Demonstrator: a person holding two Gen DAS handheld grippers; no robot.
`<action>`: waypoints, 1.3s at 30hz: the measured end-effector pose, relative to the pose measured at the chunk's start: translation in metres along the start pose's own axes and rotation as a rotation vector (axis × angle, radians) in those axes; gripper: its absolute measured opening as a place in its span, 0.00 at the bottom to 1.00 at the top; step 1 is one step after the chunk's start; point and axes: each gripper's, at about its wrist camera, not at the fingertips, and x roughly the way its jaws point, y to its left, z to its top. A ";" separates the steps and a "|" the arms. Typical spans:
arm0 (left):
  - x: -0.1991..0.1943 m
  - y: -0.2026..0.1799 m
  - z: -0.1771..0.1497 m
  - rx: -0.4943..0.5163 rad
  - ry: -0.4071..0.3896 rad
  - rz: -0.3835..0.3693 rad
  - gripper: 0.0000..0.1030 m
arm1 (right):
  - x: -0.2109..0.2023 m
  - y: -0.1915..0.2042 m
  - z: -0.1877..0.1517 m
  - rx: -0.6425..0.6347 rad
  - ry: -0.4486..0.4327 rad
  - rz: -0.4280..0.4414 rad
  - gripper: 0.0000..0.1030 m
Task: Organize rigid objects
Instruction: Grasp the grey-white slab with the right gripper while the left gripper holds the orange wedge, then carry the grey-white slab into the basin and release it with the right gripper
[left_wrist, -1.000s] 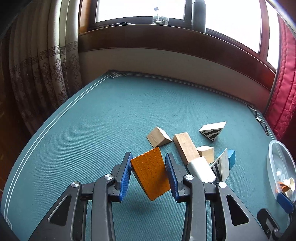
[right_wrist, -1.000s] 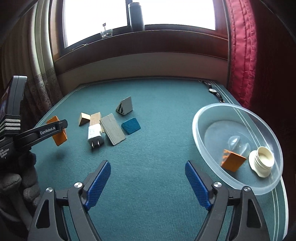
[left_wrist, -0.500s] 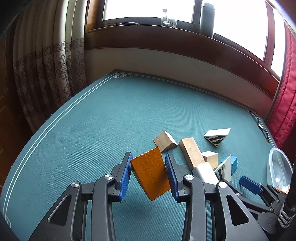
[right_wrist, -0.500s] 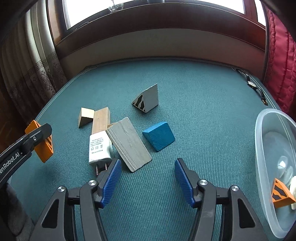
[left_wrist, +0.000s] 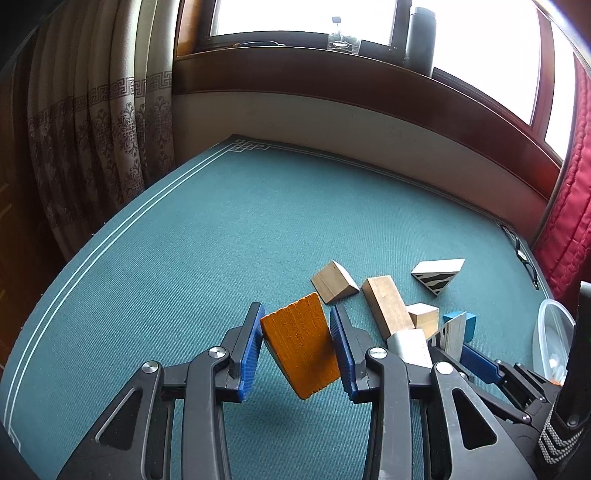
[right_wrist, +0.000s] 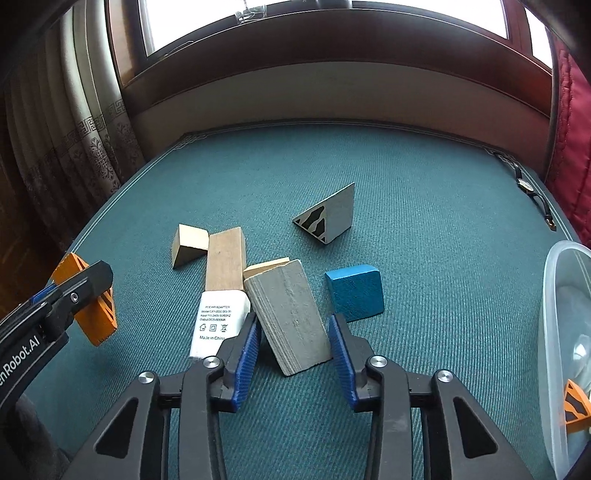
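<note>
L gripper (left_wrist: 297, 350) is clamped on 1 orange wooden wedge block (left_wrist: 300, 353), held off the green felt table (left_wrist: 221, 240). R gripper (right_wrist: 293, 345) is partly open, pads astride 1 grey wooden slab (right_wrist: 290, 314); contact unclear. Beside slab: 1 white power adapter (right_wrist: 218, 319), 1 blue block (right_wrist: 355, 291), 3 plain wood blocks (right_wrist: 225, 260). Behind it: 1 striped grey wedge (right_wrist: 328, 216). To its right: clear plastic bowl (right_wrist: 554, 332).

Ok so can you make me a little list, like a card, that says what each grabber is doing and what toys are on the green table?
left gripper: shut on the orange block, held above the table
right gripper: open, fingers either side of the grey block
beside the grey block: white power adapter, blue block
other blocks: long wooden block, small wooden wedge, grey striped wedge
clear bowl: at right edge, holds an orange patterned piece
surface: green table
</note>
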 end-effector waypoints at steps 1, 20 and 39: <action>0.000 0.000 0.000 -0.002 0.000 0.000 0.37 | -0.001 0.000 -0.001 0.003 0.001 -0.002 0.36; -0.002 -0.006 -0.002 0.003 -0.003 -0.017 0.37 | -0.001 0.006 0.001 0.074 -0.014 -0.022 0.35; -0.009 -0.019 -0.006 0.037 -0.014 -0.043 0.37 | -0.047 -0.019 -0.023 0.206 -0.065 -0.014 0.30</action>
